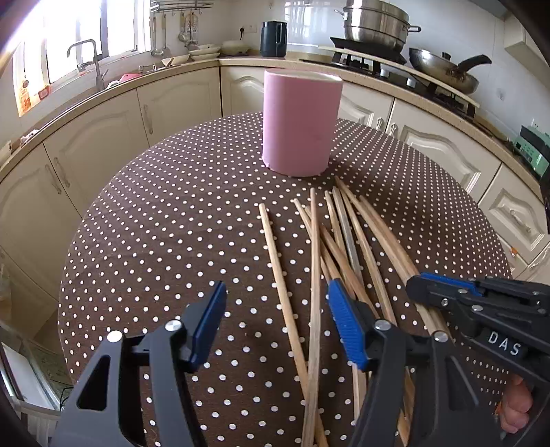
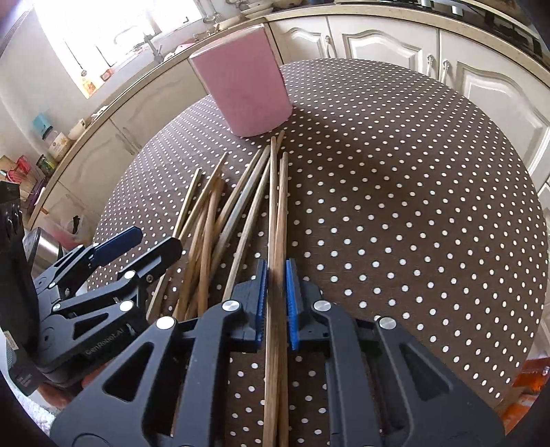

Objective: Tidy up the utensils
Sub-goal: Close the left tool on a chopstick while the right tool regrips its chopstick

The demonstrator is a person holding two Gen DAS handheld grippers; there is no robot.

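Observation:
A pink cylindrical holder [image 1: 299, 123] stands upright at the far side of the round table; it also shows in the right wrist view [image 2: 242, 80]. Several wooden chopsticks [image 1: 340, 247] lie loose in a fan in front of it. My left gripper [image 1: 276, 323] is open, its jaws wide apart low over the near ends of the chopsticks. My right gripper [image 2: 276, 302] is shut on a pair of chopsticks [image 2: 277, 213] that point toward the holder. It also shows in the left wrist view [image 1: 443, 292] at the right.
The table has a brown cloth with white dots [image 1: 165, 220]. Cream kitchen cabinets [image 1: 103, 130] ring the table. A sink tap [image 1: 86, 58], a dark jug [image 1: 273, 37] and pots on a stove [image 1: 378, 24] stand on the counter behind.

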